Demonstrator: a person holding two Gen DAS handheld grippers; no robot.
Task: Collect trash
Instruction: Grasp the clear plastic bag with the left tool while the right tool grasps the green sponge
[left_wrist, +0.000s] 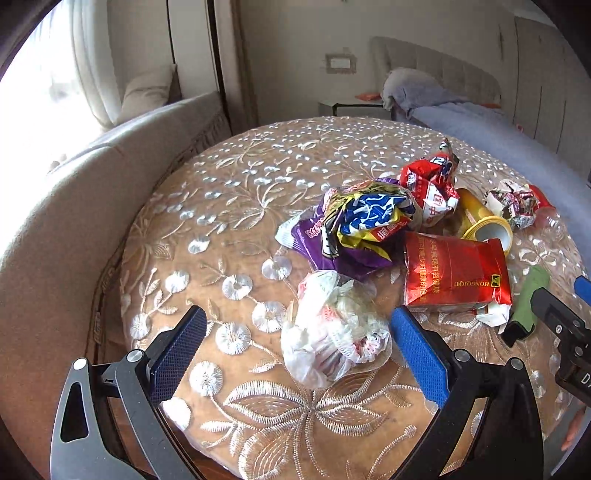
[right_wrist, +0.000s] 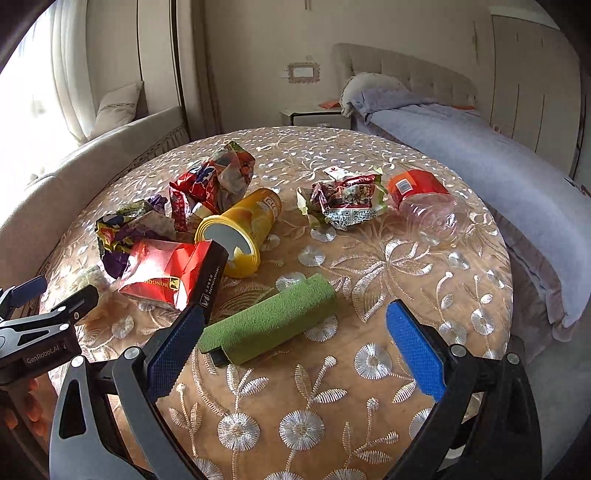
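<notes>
Trash lies on a round embroidered table (left_wrist: 229, 206). My left gripper (left_wrist: 295, 347) is open, its blue pads on either side of a crumpled clear plastic bag (left_wrist: 332, 328). Beyond it lie a purple and yellow wrapper (left_wrist: 354, 225), a red snack bag (left_wrist: 432, 184), a red carton (left_wrist: 454, 273) and a yellow can (left_wrist: 484, 221). My right gripper (right_wrist: 291, 347) is open around a green roller (right_wrist: 269, 321), which also shows in the left wrist view (left_wrist: 528, 302). The red carton (right_wrist: 166, 269), yellow can (right_wrist: 240, 229), a crumpled wrapper (right_wrist: 347, 203) and a clear bottle (right_wrist: 428, 206) lie further off.
A beige curved sofa (left_wrist: 74, 221) wraps the table's left side. A bed with a lilac cover (right_wrist: 480, 147) stands at the right, a nightstand (right_wrist: 314, 116) behind the table. The table edge (right_wrist: 509, 280) drops off on the right.
</notes>
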